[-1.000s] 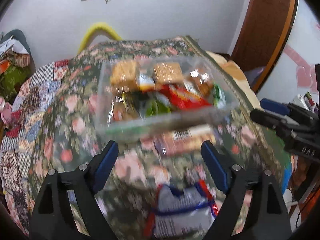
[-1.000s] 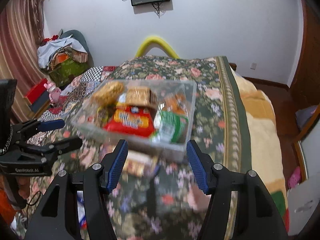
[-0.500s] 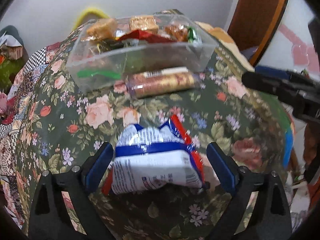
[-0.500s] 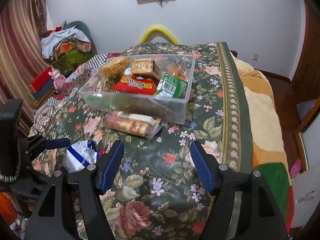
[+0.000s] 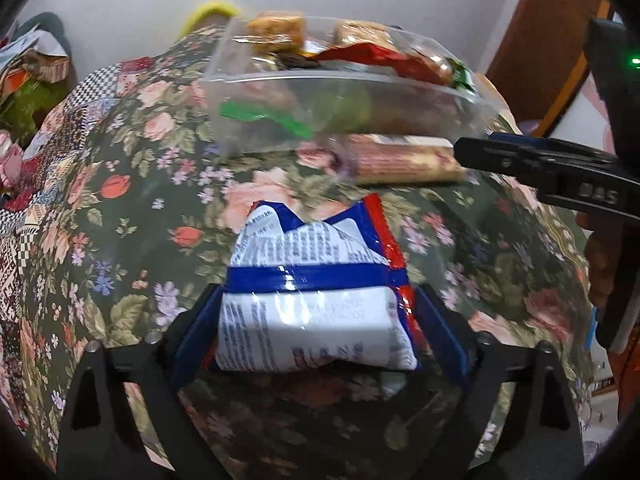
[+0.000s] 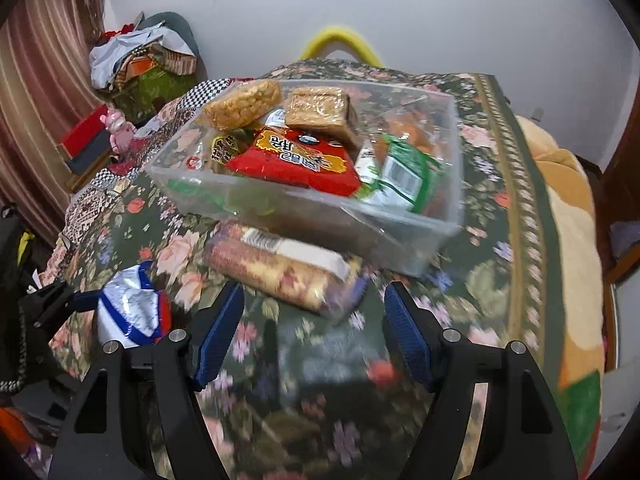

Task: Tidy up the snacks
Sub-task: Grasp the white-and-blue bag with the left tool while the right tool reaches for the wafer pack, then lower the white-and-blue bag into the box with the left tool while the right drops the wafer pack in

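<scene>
A white, blue and red snack bag (image 5: 316, 300) lies on the floral cloth, and my left gripper (image 5: 320, 328) has a finger against each side of it. The bag also shows in the right wrist view (image 6: 130, 312). A long biscuit pack (image 6: 280, 270) lies in front of a clear plastic bin (image 6: 400, 236) full of snacks; the pack (image 5: 404, 160) and the bin (image 5: 468, 108) also show in the left wrist view. My right gripper (image 6: 314, 332) is open and empty just in front of the biscuit pack.
The floral cloth (image 6: 500, 280) covers a table whose right edge drops to a beige blanket (image 6: 568, 216). A pile of clothes (image 6: 140, 56) sits at the back left. A yellow curved bar (image 6: 340, 40) rises behind the table.
My left gripper has moved forward and closed in around the snack bag. My right gripper has moved closer to the biscuit pack and stays open.
</scene>
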The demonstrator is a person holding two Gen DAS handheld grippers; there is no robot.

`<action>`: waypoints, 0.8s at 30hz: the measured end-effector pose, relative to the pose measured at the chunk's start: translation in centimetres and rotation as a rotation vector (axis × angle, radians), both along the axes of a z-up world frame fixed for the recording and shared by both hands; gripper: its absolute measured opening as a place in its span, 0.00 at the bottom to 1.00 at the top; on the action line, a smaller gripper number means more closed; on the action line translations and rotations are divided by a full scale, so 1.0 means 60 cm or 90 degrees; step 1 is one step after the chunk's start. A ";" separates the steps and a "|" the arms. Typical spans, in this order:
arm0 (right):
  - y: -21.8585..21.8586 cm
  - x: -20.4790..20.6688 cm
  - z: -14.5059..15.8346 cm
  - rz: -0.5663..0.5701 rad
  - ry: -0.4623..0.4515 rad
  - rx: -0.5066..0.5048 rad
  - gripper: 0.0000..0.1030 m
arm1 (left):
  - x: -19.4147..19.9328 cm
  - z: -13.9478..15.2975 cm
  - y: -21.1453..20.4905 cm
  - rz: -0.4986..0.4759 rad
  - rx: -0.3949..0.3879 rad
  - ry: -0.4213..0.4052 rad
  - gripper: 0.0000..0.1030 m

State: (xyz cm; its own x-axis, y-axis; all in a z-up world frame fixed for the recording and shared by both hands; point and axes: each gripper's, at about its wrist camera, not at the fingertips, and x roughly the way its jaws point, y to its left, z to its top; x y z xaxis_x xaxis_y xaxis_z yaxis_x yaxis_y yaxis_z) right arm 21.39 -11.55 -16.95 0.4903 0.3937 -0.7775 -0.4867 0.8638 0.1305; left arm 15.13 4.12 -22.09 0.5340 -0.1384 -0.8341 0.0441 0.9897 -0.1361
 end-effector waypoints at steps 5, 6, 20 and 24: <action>0.020 0.015 -0.025 0.007 0.021 -0.003 0.68 | -0.002 -0.003 0.025 0.018 0.003 -0.012 0.80; 0.021 0.015 -0.029 0.011 0.030 -0.001 0.67 | -0.002 -0.004 0.030 0.022 0.003 -0.014 0.80; 0.030 -0.068 0.013 0.099 0.001 -0.020 0.59 | -0.021 0.010 0.085 0.065 -0.018 -0.034 0.78; 0.061 -0.037 0.010 0.122 -0.006 -0.033 0.66 | -0.031 0.016 0.096 0.072 -0.028 -0.035 0.78</action>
